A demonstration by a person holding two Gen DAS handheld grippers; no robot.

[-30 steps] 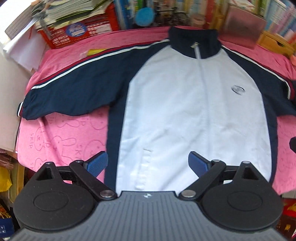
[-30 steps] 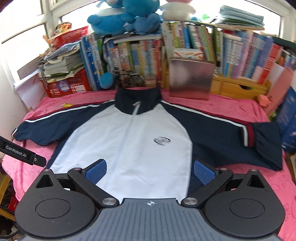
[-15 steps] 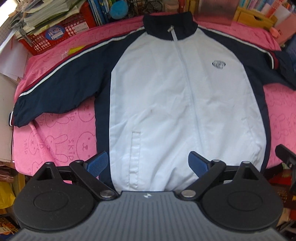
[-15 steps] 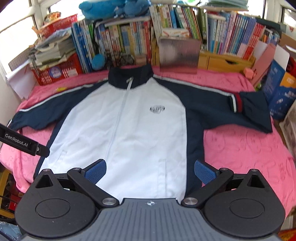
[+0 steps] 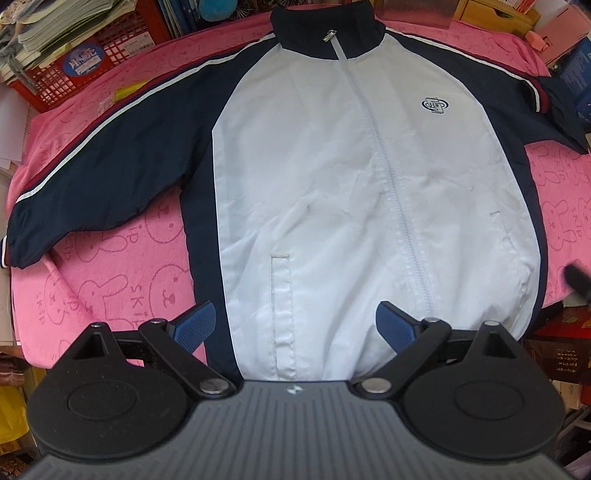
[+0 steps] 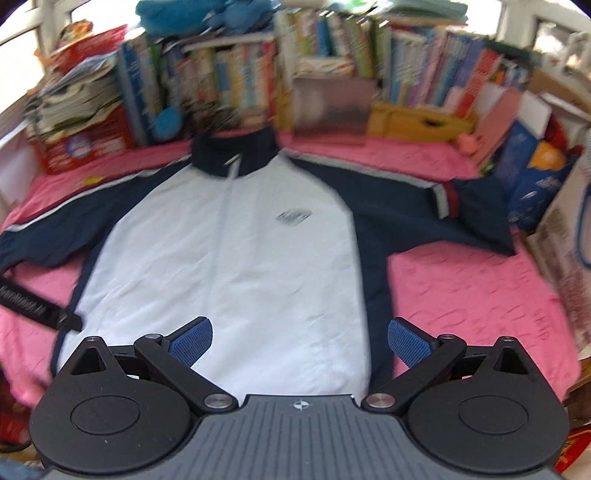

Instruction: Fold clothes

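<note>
Jacket (image 5: pixel 332 192) first: a white-fronted one with navy sleeves, navy side panels and a navy collar (image 5: pixel 325 29), lying face up and spread flat on the table under a pink towel (image 5: pixel 110 280) printed with rabbits. Its zip (image 5: pixel 391 177) is done up to the collar, and a small round badge (image 5: pixel 434 104) sits on the chest. The collar points toward the far edge of the table, where a row of books (image 6: pixel 332 62) stands, and the hem hangs at the near edge. One sleeve (image 5: pixel 103 162) stretches out toward the far left corner, with a white and dark red stripe along its upper seam; the other sleeve (image 6: pixel 424 210) runs to the right edge, its end doubled back past a striped cuff band (image 6: pixel 447 195). A red basket (image 5: pixel 92 62) piled with papers stands at the far left corner, and a wooden box (image 6: pixel 417 122) sits near the books at the far right. The left gripper (image 5: pixel 295 325) hovers over the hem on the left half of the jacket, jaws spread wide with nothing between them. The right gripper (image 6: pixel 299 339) hangs over the hem on the right half, jaws equally wide and empty; its view is blurred, so fine detail there is hard to read. Neither gripper touches the cloth as far as I can see.
</note>
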